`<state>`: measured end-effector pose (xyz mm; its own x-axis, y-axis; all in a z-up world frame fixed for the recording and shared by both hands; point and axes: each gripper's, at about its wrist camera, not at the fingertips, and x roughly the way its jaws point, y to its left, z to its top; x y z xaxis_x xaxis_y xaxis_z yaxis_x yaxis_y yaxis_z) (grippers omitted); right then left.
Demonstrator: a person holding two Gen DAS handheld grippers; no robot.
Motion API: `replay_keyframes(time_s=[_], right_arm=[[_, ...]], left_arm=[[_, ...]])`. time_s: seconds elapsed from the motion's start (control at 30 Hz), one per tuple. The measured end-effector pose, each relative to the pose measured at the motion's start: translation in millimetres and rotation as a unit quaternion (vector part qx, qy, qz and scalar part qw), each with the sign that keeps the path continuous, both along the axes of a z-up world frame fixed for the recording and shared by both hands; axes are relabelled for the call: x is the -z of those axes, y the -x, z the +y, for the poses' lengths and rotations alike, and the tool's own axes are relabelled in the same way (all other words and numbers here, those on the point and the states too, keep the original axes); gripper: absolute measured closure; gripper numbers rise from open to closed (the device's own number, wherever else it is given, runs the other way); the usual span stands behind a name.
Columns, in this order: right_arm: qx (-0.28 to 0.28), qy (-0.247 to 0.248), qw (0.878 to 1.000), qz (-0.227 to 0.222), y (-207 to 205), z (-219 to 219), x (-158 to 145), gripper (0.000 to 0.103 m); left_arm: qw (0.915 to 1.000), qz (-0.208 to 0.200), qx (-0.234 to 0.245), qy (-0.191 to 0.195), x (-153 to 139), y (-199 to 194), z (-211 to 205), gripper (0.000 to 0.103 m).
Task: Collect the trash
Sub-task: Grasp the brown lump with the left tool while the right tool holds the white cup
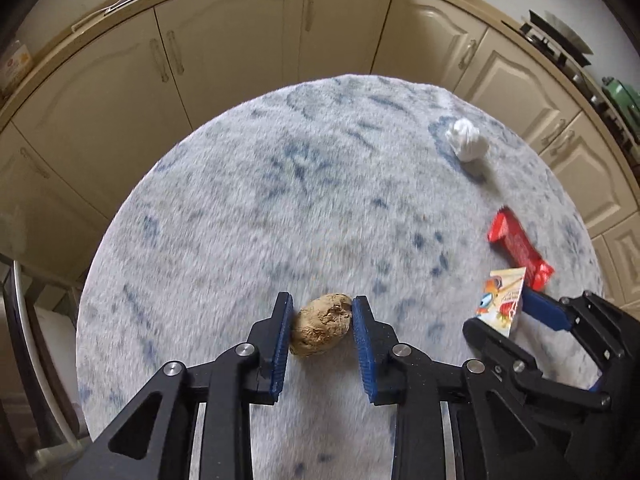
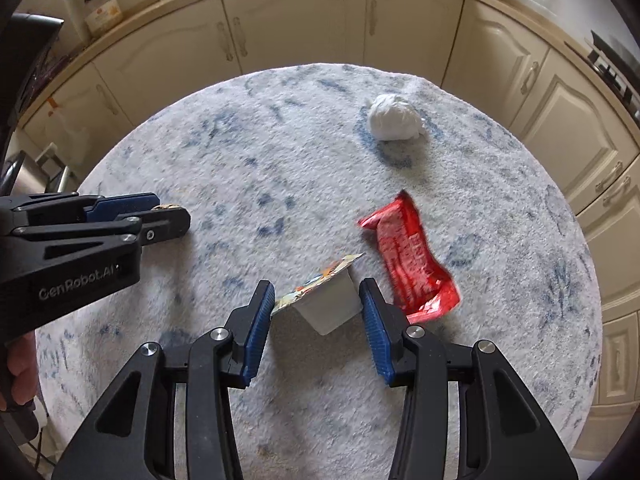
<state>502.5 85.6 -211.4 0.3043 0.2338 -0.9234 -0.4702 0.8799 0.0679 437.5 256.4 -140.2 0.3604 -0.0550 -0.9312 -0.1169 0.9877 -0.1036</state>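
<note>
The left tool (image 1: 322,330) points steeply down at the counter (image 1: 248,208), which is covered in a fuzzy white-and-blue cloth. Its blue pads (image 1: 281,344) are drawn in narrow around a brown lump (image 1: 321,330) that looks like a crumpled paper ball or a bit of food. The left pad touches the lump's side and the right pad sits against its far right end, so the tool is clamped on it. The lump rests on the cloth near the close edge of the counter.

The right tool (image 2: 318,314) also points down, just to the right of the left one. Its pads stand moderately apart with a small white plastic cup (image 2: 330,306) between them. The cup lies tipped, its printed foil lid (image 2: 316,282) peeled partly and sticking out to the left and far side. The left pad meets the lid's edge and the right pad is at the cup's wall, so the cup looks gripped.

Just to the right of the cup, a red wrapper (image 2: 410,264) lies flat on the cloth, its near end beside the right tool's right finger. Further off, toward the far right of the counter, sits a crumpled white paper ball (image 2: 394,117), well apart from both tools. Cream cupboard doors (image 2: 296,20) curve around the far side. A person's hand (image 2: 20,372) shows at the left edge of the right wrist view, holding the left tool's handle.
</note>
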Motion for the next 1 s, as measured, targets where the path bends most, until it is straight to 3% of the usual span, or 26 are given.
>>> replay_keyframes(time_s=[0.2,0.4,0.5,0.67,0.7,0.77,0.83,0.9,1.0], right_arm=[[-0.015,-0.005,1.000,0.007,44,-15,-2,0.058],[-0.020,-0.016,1.000,0.002,113,-46,-6,0.058],[-0.013,-0.035,0.999,0.000,144,-62,-8,0.058],[0.014,-0.052,0.998,-0.018,180,-80,-9,0.058],[0.024,-0.057,0.998,-0.019,181,-82,-9,0.056],[0.049,-0.080,0.995,-0.017,185,-86,-10,0.040],[0.074,-0.083,0.994,-0.024,188,-86,-8,0.015],[0.095,-0.073,0.992,-0.052,193,-84,-6,0.013],[0.106,-0.050,0.989,-0.089,201,-75,-2,0.013]], left_arm=[[0.9999,0.002,0.012,0.011,-4,50,-10,0.077],[0.9991,-0.009,0.037,0.017,-15,130,-30,0.077],[0.9983,-0.013,0.045,0.036,-20,164,-37,0.077],[0.9982,-0.031,0.042,0.028,-25,196,-51,0.074],[0.9983,-0.034,0.042,0.024,-29,201,-51,0.071],[0.9979,-0.041,0.036,0.035,-32,206,-50,0.062],[0.9974,-0.044,0.034,0.044,-33,210,-49,0.039],[0.9980,-0.054,0.027,0.020,-30,213,-51,0.020],[0.9959,-0.086,0.027,-0.002,-21,222,-52,0.022]])
